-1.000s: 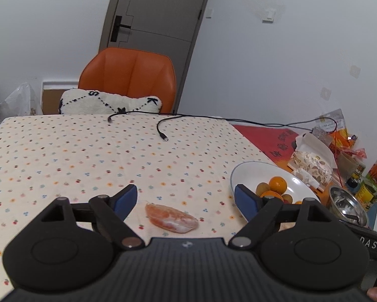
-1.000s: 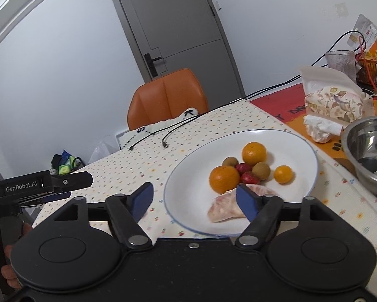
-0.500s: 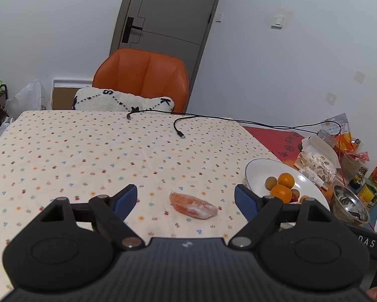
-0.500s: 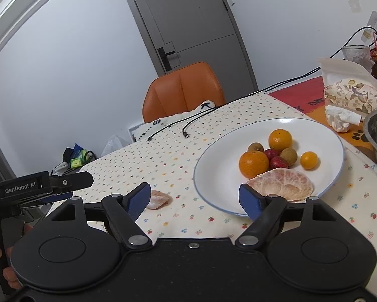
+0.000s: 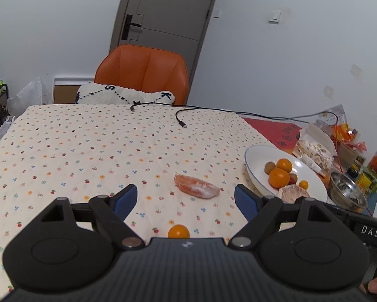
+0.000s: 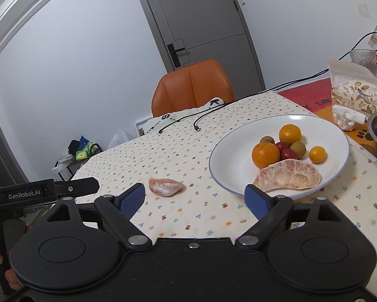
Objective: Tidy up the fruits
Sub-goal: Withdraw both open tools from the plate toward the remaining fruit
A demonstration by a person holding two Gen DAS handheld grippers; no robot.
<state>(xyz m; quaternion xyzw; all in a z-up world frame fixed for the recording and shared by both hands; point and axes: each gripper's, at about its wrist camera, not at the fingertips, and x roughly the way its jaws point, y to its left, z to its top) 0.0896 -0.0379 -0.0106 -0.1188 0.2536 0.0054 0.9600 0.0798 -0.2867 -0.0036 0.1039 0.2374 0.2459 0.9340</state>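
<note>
A peeled pink pomelo segment [image 5: 196, 186] [image 6: 166, 187] lies on the dotted tablecloth, left of the white plate [image 5: 254, 168] [image 6: 228, 166]. On the plate sit two oranges [image 6: 265, 155], a small kumquat [image 6: 317, 154], red and brown small fruits and a large pomelo segment [image 6: 288, 175]. A loose kumquat [image 5: 178, 231] rests on the cloth just in front of my left gripper [image 5: 186, 200], which is open and empty. My right gripper [image 6: 195, 197] is open too, hanging over the cloth between the loose segment and the plate.
A steel bowl [image 5: 347, 194], snack packets and a tissue pack [image 6: 355, 95] crowd the right end of the table. Black cables [image 5: 183, 123] lie at the far side. An orange chair [image 5: 143, 71] with a cushion stands behind.
Both grippers drew back from the table, so more cloth shows. The loose kumquat came into the left view, and the small pomelo segment into the right view.
</note>
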